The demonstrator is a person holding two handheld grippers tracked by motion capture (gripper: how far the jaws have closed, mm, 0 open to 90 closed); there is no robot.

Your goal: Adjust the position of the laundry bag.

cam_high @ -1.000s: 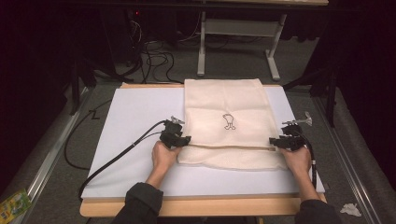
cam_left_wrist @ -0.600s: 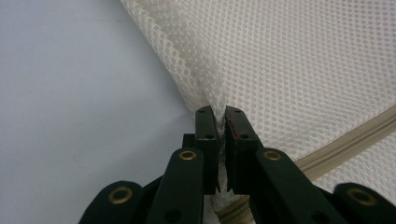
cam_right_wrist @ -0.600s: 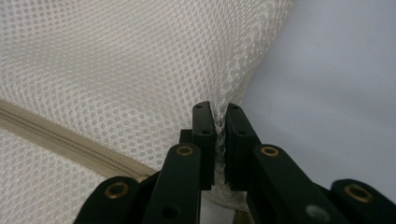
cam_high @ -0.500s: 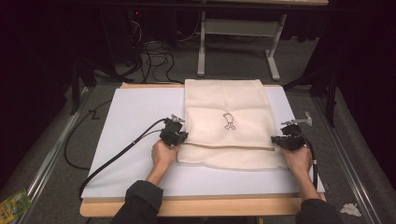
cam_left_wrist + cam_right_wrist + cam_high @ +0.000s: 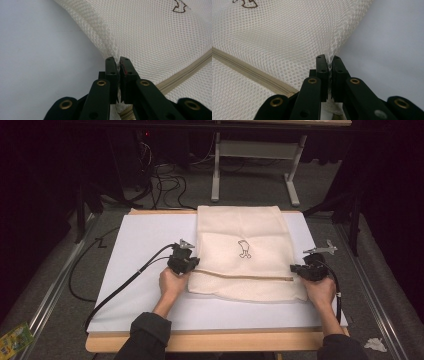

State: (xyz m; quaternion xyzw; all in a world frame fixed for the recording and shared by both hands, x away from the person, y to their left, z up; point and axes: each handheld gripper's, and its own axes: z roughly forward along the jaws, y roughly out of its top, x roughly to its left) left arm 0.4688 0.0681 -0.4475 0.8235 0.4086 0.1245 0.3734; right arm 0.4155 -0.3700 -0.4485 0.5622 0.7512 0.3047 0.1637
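High view: a cream mesh laundry bag point(image 5: 242, 252) lies flat on a white board point(image 5: 145, 245) on the table, each hand's gripper at one side edge, ready, it seems, to lift or fold. Nothing blocks them.

Left gripper view: left gripper point(image 5: 118, 65) pinches the bag's edge seam beside the zipper point(image 5: 185, 75).

Right gripper view: right gripper point(image 5: 329, 63) pinches the opposite seam.

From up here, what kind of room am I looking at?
Probably a lab or recording studio, not a home: a white work board on a wooden table, black curtains around it, loose cables on the grey floor, and a mesh laundry bag laid out.
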